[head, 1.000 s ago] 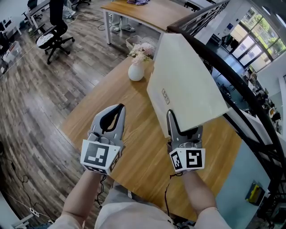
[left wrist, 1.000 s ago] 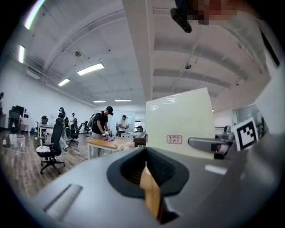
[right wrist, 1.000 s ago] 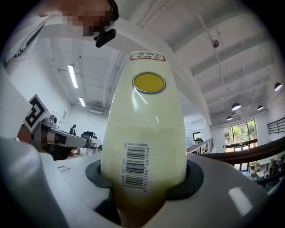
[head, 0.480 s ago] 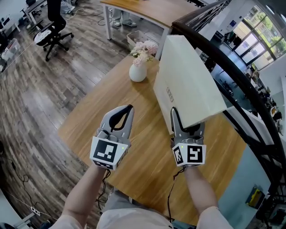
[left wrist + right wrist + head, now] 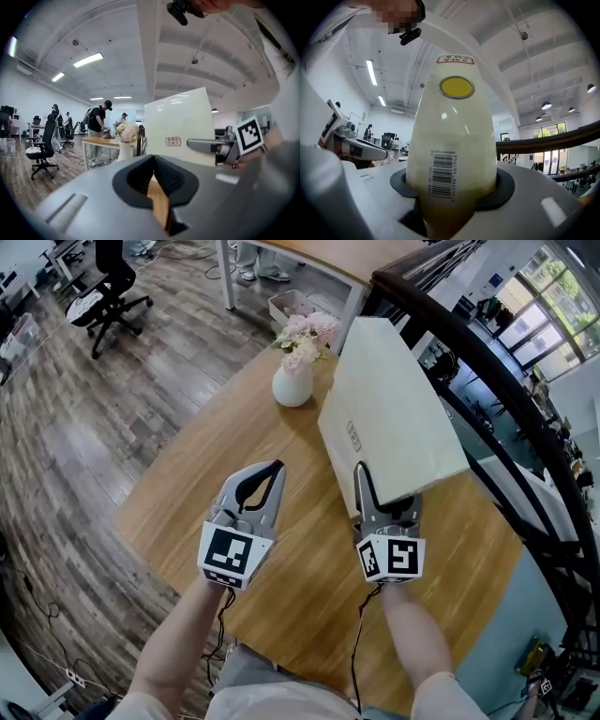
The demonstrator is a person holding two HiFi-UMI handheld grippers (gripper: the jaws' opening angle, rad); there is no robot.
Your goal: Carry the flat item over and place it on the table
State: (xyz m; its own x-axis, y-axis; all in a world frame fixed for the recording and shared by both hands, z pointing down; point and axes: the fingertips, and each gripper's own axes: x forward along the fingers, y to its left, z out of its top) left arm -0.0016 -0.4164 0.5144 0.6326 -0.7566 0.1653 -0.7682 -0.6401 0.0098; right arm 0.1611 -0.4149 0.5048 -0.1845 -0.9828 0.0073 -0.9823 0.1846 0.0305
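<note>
Two grippers are over the wooden table (image 5: 202,474). Our right gripper (image 5: 367,486) is clamped on the near end of the flat cream box (image 5: 394,418), with the barcode face toward its camera. The box reaches away from us, just right of the white vase (image 5: 292,387) with pink flowers (image 5: 305,332). We cannot tell whether it touches the wood. Our left gripper (image 5: 274,468) sits nearer us than the vase, left of the box, with its jaws closed together and nothing between them.

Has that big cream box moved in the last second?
Yes: the cream box in the right claw has sunk toward the table, beside the flower vase.
</note>
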